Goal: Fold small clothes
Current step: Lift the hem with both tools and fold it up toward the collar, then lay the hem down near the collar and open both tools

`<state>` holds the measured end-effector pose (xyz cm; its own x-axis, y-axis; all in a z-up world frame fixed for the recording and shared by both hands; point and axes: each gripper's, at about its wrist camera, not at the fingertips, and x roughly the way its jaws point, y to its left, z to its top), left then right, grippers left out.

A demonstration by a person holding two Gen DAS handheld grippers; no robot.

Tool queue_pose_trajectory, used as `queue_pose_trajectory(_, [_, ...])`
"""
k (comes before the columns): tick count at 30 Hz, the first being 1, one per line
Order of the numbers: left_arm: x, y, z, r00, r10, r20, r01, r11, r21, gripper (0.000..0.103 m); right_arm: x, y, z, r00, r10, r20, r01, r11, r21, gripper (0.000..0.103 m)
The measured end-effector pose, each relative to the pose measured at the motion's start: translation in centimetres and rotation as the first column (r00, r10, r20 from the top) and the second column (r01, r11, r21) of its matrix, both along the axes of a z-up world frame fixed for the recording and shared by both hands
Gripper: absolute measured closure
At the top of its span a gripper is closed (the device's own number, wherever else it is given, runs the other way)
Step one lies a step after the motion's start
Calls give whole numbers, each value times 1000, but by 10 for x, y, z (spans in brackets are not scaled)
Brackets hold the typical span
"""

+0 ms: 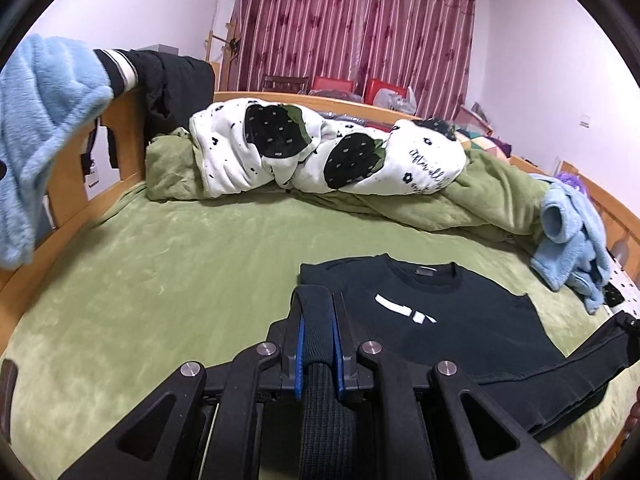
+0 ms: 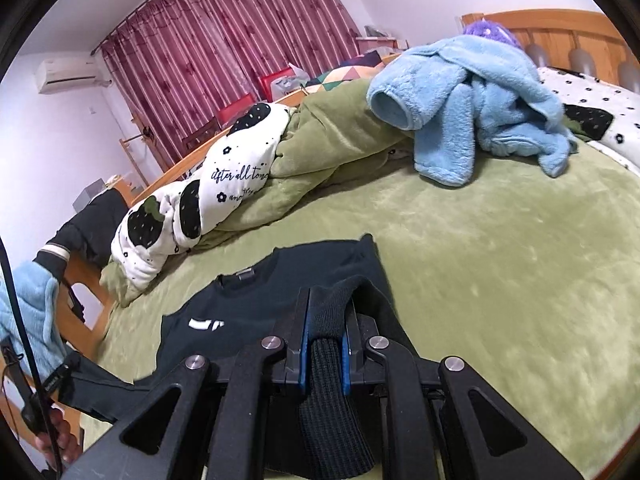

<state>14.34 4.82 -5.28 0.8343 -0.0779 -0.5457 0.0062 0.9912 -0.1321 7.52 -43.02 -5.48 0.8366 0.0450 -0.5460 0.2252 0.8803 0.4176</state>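
The left gripper [image 1: 316, 304] is covering the dark sweater's [image 1: 460, 320] hem; frame edges are cropping the blue fleece [image 1: 36, 128].

One black sweatshirt [image 1: 440, 320], two grippers [image 1: 316, 300] [image 2: 326, 300], two light blue fleece garments [image 1: 572, 240] [image 1: 44, 120], one strawberry-print quilt [image 1: 320, 148], one bed [image 1: 160, 260].

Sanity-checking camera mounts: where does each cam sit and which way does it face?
Left wrist: on the left gripper, shut on ribbed cloth of the dark sweater, facing curtains; right gripper at right edge.
Right wrist: on the right gripper, shut on the same sweater, facing the blue fleece; a hand shows lower left.
Shared: sweater, green bed cover, strawberry quilt, fleece, curtains.
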Motion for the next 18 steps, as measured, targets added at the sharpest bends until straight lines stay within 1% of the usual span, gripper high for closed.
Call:
queue_pose_trajectory(3, [34, -4, -11, 1000, 2, -29, -2, 1000, 5, 92, 32, 0, -2, 1000, 5, -11, -5, 1000, -19, 91])
queue_pose_trajectory(8, [77, -13, -33, 997, -4, -74, 6, 999, 32, 92, 84, -4, -17, 999, 21, -44, -22, 999, -37, 91])
queue_pose_trajectory(13, [107, -20, -52, 994, -9, -109, 14, 999, 47, 91, 121, -6, -37, 996, 26, -85, -32, 998, -62, 91])
queue_pose_trajectory(18, [128, -25, -76, 985, -23, -169, 33, 998, 56, 90, 143, -11, -66, 990, 21, -137, -31, 997, -74, 91])
